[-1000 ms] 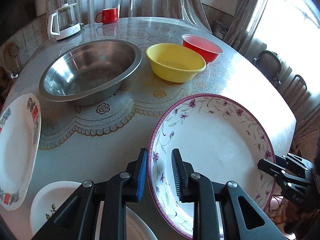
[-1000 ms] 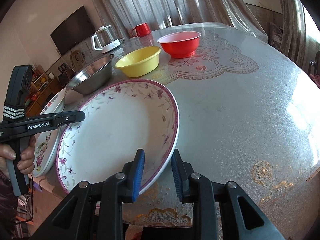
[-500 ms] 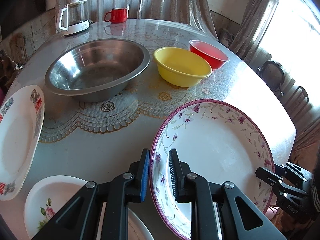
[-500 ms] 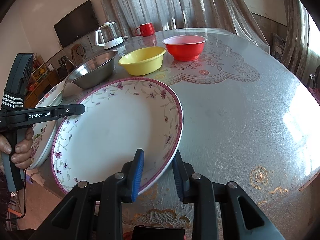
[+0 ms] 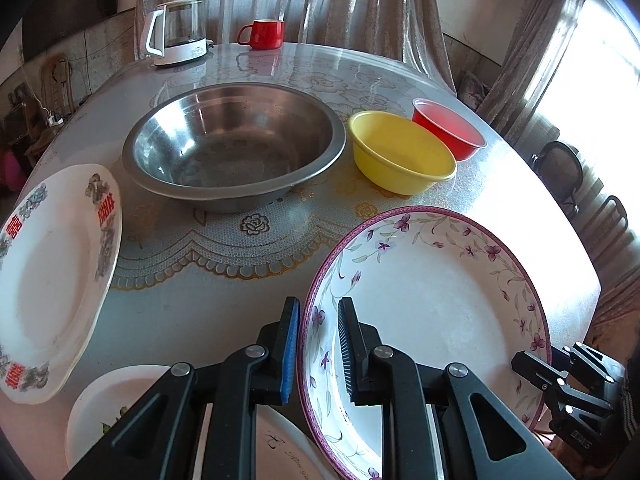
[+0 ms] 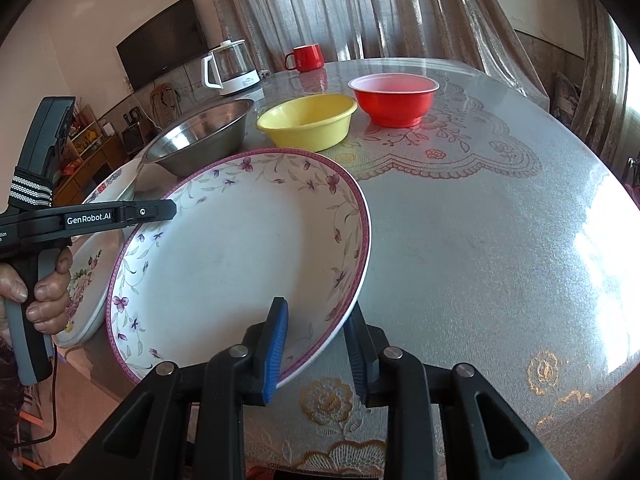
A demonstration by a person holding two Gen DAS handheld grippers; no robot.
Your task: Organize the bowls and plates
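A large purple-flowered plate (image 5: 432, 312) is held above the table's near edge by both grippers. My left gripper (image 5: 318, 344) is shut on its left rim; my right gripper (image 6: 318, 344) is shut on its near right rim, and the plate (image 6: 240, 264) tilts. A steel bowl (image 5: 236, 144), a yellow bowl (image 5: 400, 156) and a red bowl (image 5: 448, 128) stand in a row behind. A white plate with red characters (image 5: 52, 272) lies at the left. Two white plates (image 5: 120, 408) lie under the left gripper.
A kettle (image 5: 176, 28) and a red mug (image 5: 262, 34) stand at the table's far edge. Chairs (image 5: 560, 172) stand to the right of the round table (image 5: 224, 280). A wall TV (image 6: 164, 40) hangs at the far left.
Both grippers have lifted the flowered plate slightly and carried it a little towards the near left edge; the left jaws have closed tighter on its rim.
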